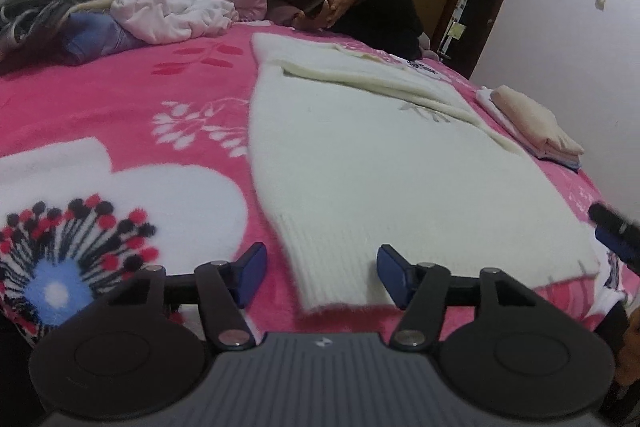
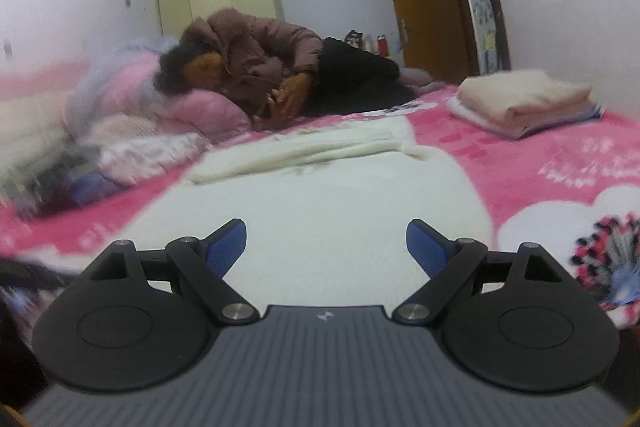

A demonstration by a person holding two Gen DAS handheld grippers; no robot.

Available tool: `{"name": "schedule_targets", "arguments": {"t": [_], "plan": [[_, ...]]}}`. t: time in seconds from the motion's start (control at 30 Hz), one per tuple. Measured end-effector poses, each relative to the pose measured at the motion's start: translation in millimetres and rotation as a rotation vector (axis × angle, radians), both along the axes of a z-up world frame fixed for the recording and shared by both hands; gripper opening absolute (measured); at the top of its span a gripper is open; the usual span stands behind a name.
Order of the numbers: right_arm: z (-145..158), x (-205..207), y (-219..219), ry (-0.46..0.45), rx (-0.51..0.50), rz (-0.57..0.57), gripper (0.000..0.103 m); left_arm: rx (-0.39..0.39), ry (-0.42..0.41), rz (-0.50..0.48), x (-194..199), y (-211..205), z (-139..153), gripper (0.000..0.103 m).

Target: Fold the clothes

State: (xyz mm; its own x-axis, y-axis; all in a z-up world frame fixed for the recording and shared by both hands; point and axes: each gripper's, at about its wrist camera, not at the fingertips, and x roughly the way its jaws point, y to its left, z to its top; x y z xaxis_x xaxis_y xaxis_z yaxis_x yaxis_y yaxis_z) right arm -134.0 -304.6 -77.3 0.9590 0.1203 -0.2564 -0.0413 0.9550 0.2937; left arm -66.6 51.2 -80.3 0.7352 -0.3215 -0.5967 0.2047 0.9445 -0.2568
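The cream-white fuzzy knitted sweater (image 1: pixel 400 163) lies flat on the pink flower-patterned fleece blanket (image 1: pixel 120 99) covering the bed. Its long axis runs away from both grippers, the ribbed hem nearest them and a sleeve folded across the far end.

The left gripper (image 1: pixel 322 275) sits low at the hem's left corner. Its blue pads stand partly apart with the ribbed edge between them, and neither pad visibly presses the knit. The right gripper (image 2: pixel 326 247) is raised above the sweater's middle, jaws wide and empty. So the left hand is the nearer to a grasp, I judge, and the coming move turns on lifting the hem toward the far end.

The left view shows the hem edge and the right gripper's dark tip at its right margin. The right view, blurred, misses the hem but shows the stack of folded beige and white clothes (image 2: pixel 524 103) near the bed's far right corner more fully.
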Motion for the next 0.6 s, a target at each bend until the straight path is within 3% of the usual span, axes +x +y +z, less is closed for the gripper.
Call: {"name": "schedule_targets", "arguments": {"t": [0.13,0.37,0.47,0.6], "plan": [[-3.8,7.2,-16.7,0.052,0.251,0.042,0.087,0.001,-0.007,-0.009,-6.8,0.8,-0.6,0.055],[-25.2,11.7,-27.9,0.122,0.557,0.120,0.087,-0.032,-0.010,0.002,-11.9,8.0,-2.0,0.025],[-26.5,12.0,-24.9,0.130,0.601,0.141,0.087,-0.057,0.000,0.003,-11.8,12.2,-3.5,0.025],[-28.5,12.8,-21.6,0.141,0.648,0.164,0.087,-0.091,0.015,-0.011,-10.1,14.7,-5.1,0.036]]}}
